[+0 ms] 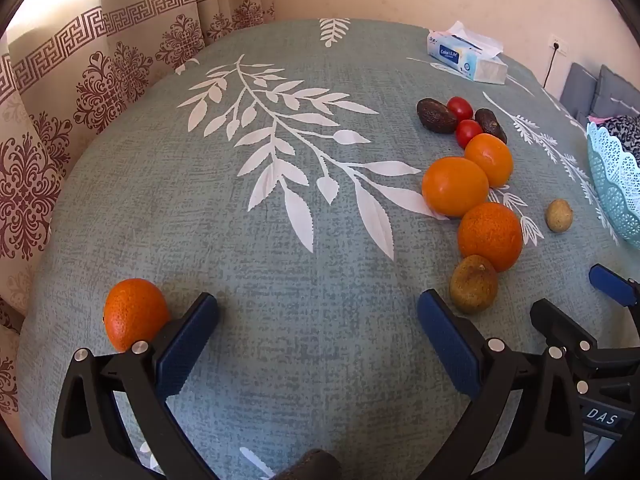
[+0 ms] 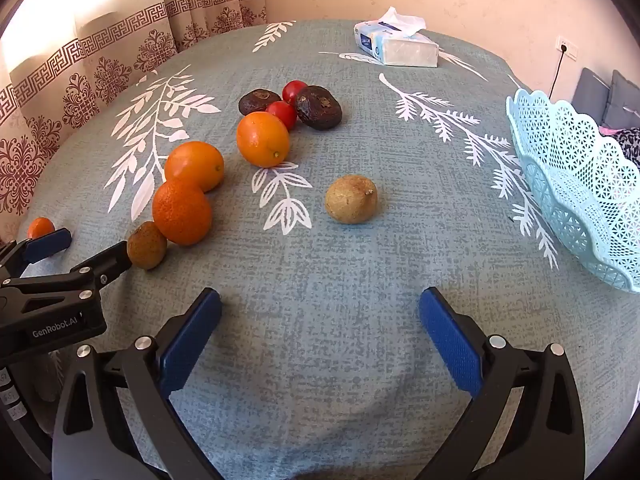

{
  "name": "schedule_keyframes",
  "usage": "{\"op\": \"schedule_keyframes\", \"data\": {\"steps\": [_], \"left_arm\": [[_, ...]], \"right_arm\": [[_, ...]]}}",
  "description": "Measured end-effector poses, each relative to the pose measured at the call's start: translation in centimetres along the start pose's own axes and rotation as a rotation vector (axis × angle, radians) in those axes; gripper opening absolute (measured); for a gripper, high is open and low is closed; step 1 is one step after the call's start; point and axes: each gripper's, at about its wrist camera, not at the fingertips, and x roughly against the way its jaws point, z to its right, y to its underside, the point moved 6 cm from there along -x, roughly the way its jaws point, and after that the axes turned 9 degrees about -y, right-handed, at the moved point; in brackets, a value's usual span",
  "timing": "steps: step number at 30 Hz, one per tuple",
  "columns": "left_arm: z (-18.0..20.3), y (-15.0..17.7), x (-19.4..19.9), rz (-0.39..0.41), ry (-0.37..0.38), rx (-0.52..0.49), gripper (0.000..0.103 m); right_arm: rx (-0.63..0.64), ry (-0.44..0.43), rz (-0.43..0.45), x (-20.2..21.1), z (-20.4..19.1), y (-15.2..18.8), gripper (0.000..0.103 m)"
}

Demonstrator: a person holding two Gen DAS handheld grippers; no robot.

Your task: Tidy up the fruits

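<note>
On the grey-green leaf-print tablecloth (image 2: 360,272) lie three oranges (image 2: 182,212) (image 2: 195,165) (image 2: 263,139), two red tomatoes (image 2: 283,113), two dark avocados (image 2: 319,107) and two brownish round fruits (image 2: 352,199) (image 2: 147,245). A smaller orange (image 1: 134,314) sits just outside my left gripper's left finger. My left gripper (image 1: 318,300) is open over bare cloth, with the fruit row (image 1: 490,236) to its right. My right gripper (image 2: 320,296) is open too, nothing between its fingers, and the brownish fruit lies ahead of it. A light blue lattice basket (image 2: 580,184) stands at the right.
A tissue box (image 2: 396,46) lies at the far side of the table. Patterned curtains (image 1: 80,92) hang behind the table's left edge. A wall socket (image 2: 568,49) and grey cushions (image 2: 600,96) are at the far right. The two grippers are side by side near the front edge.
</note>
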Motion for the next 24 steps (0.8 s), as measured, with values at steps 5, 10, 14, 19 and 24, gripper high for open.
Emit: {"op": "schedule_keyframes", "data": {"steps": [5, 10, 14, 19, 24], "left_arm": [[-0.31, 0.11, 0.03, -0.001, -0.002, 0.0, 0.098], [-0.06, 0.03, -0.06, -0.006, -0.008, -0.007, 0.098], [-0.06, 0.02, -0.05, -0.005, -0.009, -0.007, 0.098], [-0.03, 0.04, -0.04, -0.005, -0.009, -0.008, 0.098], [-0.14, 0.03, -0.06, -0.005, -0.009, -0.008, 0.098]], "right_arm": [[-0.001, 0.0, -0.003, -0.01, 0.02, 0.01, 0.101], [-0.002, -0.001, -0.001, 0.0, 0.03, 0.0, 0.101], [-0.001, -0.001, -0.001, 0.0, 0.03, 0.01, 0.101], [-0.002, -0.002, -0.001, -0.01, 0.02, 0.01, 0.101], [-0.001, -0.001, -0.001, 0.0, 0.03, 0.02, 0.101]]}}
